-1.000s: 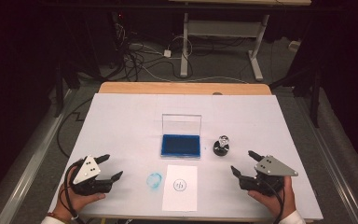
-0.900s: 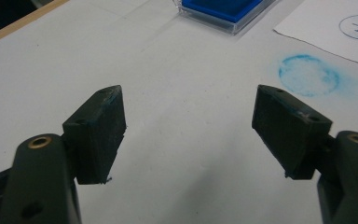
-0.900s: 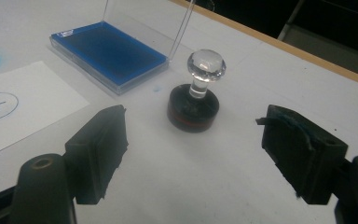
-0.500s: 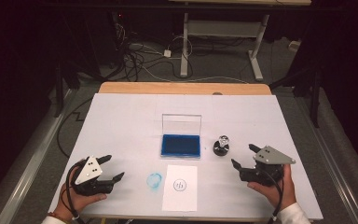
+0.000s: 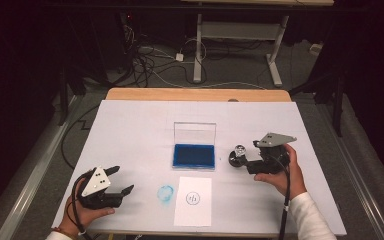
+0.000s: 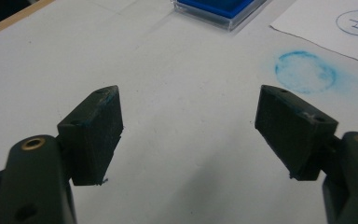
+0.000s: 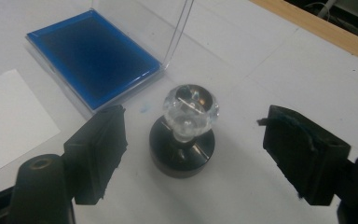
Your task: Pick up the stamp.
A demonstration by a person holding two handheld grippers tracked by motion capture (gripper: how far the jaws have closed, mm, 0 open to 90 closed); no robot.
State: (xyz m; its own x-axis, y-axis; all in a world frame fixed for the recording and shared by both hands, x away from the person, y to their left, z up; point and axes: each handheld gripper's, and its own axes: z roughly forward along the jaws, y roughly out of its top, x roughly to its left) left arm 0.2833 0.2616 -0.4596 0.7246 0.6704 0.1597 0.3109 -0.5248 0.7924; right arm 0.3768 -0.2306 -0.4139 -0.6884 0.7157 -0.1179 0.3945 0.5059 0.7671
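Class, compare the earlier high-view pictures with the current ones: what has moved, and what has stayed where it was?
The right gripper has moved in from the table's right side toward the stamp, which now stands between its open fingers, untouched. The left gripper kept its place; its jaws have just been opening, with nothing between them. The ink pad, the paper and the blue smudge lie as before.

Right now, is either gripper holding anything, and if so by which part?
Nothing is held. The right gripper stands open around the black round stamp with a clear knob, pads apart from it. The left gripper is open over bare table.
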